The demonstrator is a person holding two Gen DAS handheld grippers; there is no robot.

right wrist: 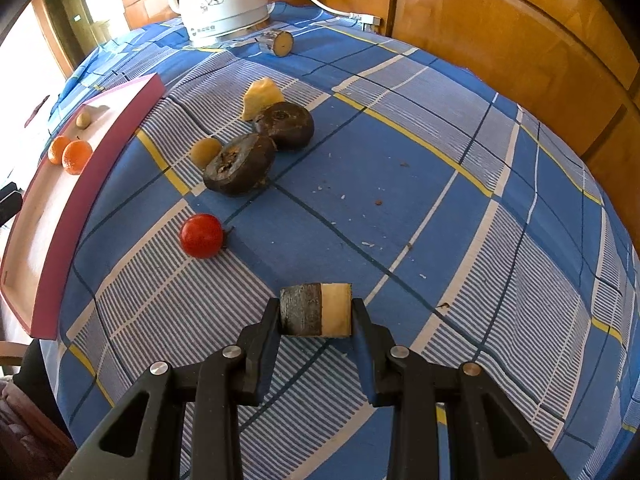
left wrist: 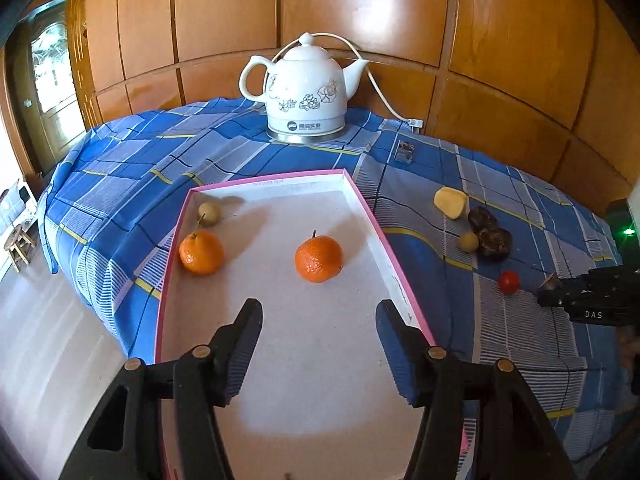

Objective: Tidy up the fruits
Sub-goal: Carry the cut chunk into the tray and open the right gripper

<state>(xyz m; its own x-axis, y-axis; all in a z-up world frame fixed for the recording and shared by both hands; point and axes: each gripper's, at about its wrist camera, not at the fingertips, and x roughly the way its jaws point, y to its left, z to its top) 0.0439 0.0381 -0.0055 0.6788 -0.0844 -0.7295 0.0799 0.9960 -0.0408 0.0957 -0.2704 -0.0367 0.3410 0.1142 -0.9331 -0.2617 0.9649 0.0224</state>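
Note:
My left gripper (left wrist: 319,306) hangs open over the near half of a white tray with a pink rim (left wrist: 360,196), nothing between its fingers. In the tray lie two oranges, one just ahead (left wrist: 319,258) and one by the left wall (left wrist: 201,252), plus a small brownish fruit (left wrist: 209,213). My right gripper (right wrist: 316,308) is shut on a cut chunk (right wrist: 316,314) with dark rind and a pale face, low over the cloth. Beyond it lie a cherry tomato (right wrist: 201,236), two dark round fruits (right wrist: 240,164) (right wrist: 285,125), a small olive-coloured fruit (right wrist: 205,151) and a yellow wedge (right wrist: 262,96).
A white ceramic kettle (left wrist: 304,88) with its cord stands at the back of the blue checked tablecloth (left wrist: 120,184), against wooden wall panels. A second cut cylinder (right wrist: 276,43) lies near the kettle. The table drops off to the floor on the left, where a small stool (left wrist: 18,246) stands.

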